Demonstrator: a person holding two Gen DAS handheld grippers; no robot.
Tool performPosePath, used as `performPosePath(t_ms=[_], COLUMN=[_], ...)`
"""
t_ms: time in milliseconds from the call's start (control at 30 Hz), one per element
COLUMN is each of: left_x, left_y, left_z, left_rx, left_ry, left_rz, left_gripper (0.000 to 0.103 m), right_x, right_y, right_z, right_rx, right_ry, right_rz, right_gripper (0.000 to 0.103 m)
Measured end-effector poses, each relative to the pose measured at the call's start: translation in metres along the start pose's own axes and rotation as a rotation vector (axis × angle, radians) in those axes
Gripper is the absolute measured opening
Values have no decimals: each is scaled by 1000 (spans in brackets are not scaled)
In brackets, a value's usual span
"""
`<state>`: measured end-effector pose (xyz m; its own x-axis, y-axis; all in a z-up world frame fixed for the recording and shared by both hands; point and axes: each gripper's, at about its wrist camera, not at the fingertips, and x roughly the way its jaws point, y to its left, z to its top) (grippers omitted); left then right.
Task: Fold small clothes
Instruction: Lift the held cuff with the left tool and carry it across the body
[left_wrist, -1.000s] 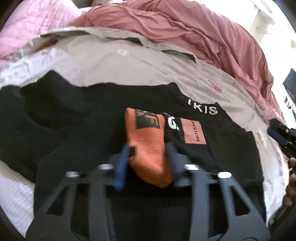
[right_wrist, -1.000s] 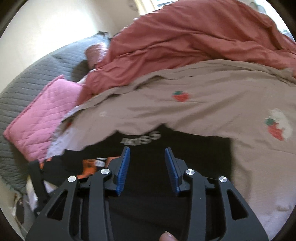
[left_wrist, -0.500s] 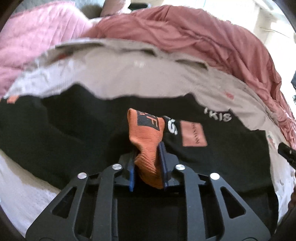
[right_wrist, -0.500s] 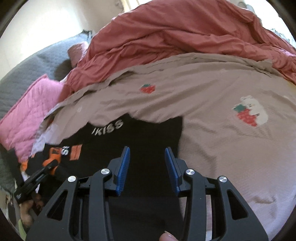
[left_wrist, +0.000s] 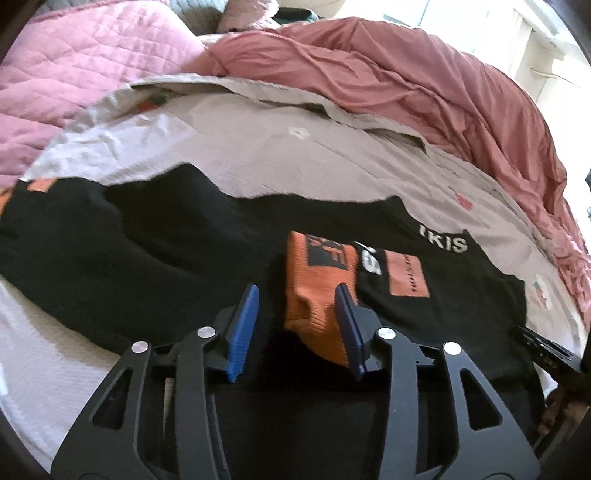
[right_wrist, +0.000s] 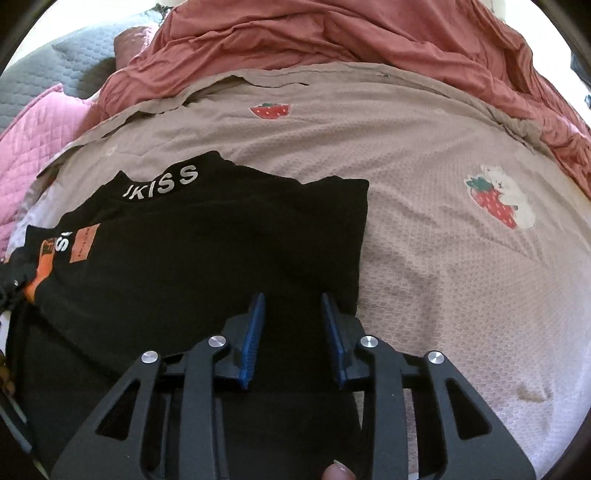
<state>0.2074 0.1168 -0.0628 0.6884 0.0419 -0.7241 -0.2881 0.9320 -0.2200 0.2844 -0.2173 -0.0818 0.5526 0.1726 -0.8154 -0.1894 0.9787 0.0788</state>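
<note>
Bed as folding surface, black top spread on a taupe strawberry-print cover.

Left wrist view: the left tongs (left_wrist: 297, 308) stand wide open with the orange cuff (left_wrist: 319, 291) lying between them, touching the right pad, seemingly loose; the cuff's long axis runs straight ahead along the fingers, over the black top (left_wrist: 166, 258). Right wrist view: the right tongs (right_wrist: 291, 325) are open and empty, hovering over the garment's near right part, its side edge just beside them; the left pair sits nearer the cuff.
</note>
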Motion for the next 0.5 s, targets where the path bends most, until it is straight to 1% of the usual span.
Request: performPosePath(t_ms=[33, 67, 133, 167, 200, 267, 367, 467, 500], left_x=[-2, -6, -11, -13, -16, -20, -28, -36, -39], left_y=[1, 3, 7, 9, 11, 15, 26, 42, 48], left_z=[1, 2, 4, 5, 6, 7, 11, 14, 15], left_rx=[1, -4, -16, -18, -18, -17, -42, -83, -99], left_ry=[-6, -15, -26, -31, -39, -50, -72, -96, -105], left_rz=[6, 8, 4, 8, 22, 52, 71, 100, 114], left_gripper=[39, 43, 52, 54, 55, 63, 71, 74, 75], right_x=[-1, -3, -7, -11, -14, -20, -30, -40, -44], right_y=[0, 1, 2, 4, 6, 8, 15, 31, 41], right_z=[0, 0, 0, 1, 2, 3, 5, 7, 7], right_rx=[1, 1, 3, 2, 0, -8, -19, -47, -65], right_ry=[-1, -5, -13, -20, -27, -41, -61, -78, -87], right_rz=[3, 11, 27, 33, 37, 43, 73, 115, 138], right_gripper=[35, 40, 46, 49, 50, 58, 65, 74, 75])
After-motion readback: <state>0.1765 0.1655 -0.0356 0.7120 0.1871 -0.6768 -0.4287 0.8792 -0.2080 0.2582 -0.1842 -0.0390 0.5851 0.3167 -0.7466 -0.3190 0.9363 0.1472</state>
